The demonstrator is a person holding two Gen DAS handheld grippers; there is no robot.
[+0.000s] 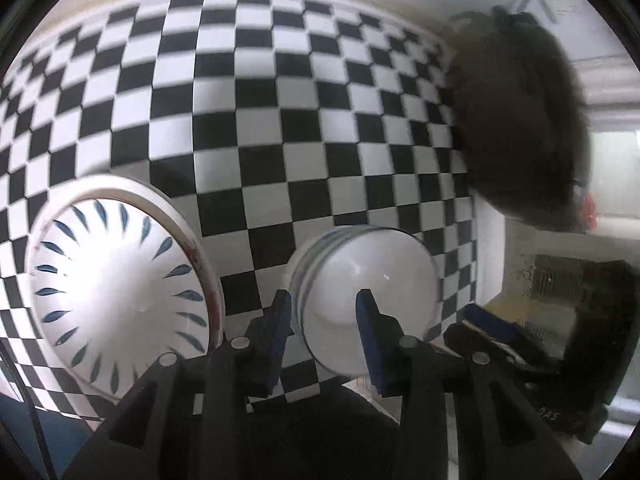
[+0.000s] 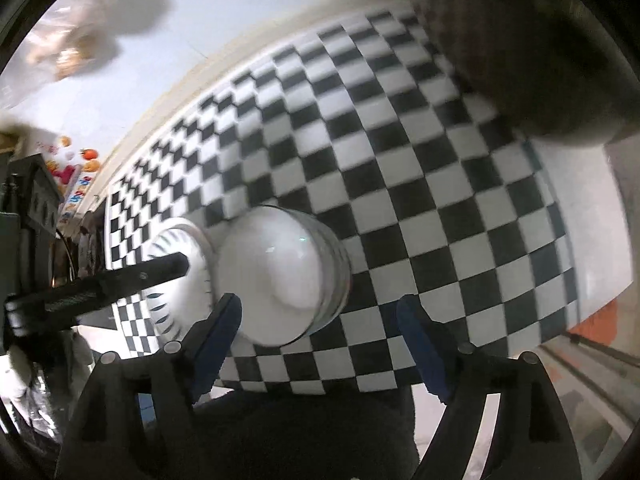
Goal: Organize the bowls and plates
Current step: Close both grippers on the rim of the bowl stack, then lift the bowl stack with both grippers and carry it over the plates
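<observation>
**Now both grippers hang over the small bowl**

Right now your left gripper (image 1: 322,308) points steeply down at the checkered bench (image 1: 280,100), its blue-padded jaws only a little apart. They straddle the near left rim of a small white bowl (image 1: 364,300) with striped sides, one finger outside the wall and one over the white inside. You cannot tell from the blurred view whether the pads touch the rim, but they do not look pressed on it.

To the left of that bowl, apart from it, sits a larger bowl with blue petal marks (image 1: 120,296), resting on a white plate (image 1: 176,212) whose rim shows around it.

Your right gripper (image 2: 320,312) stands wide apart above the same bench (image 2: 440,160). Its left finger sits just beside the small bowl (image 2: 280,280); its right finger is over bare checks, well clear of it. Nothing is held between them. In this view the left gripper's black body (image 2: 120,280) reaches across the petal-marked bowl (image 2: 176,280). A dark, blurred round shape (image 1: 520,120) lies at the far right of the bench.
</observation>
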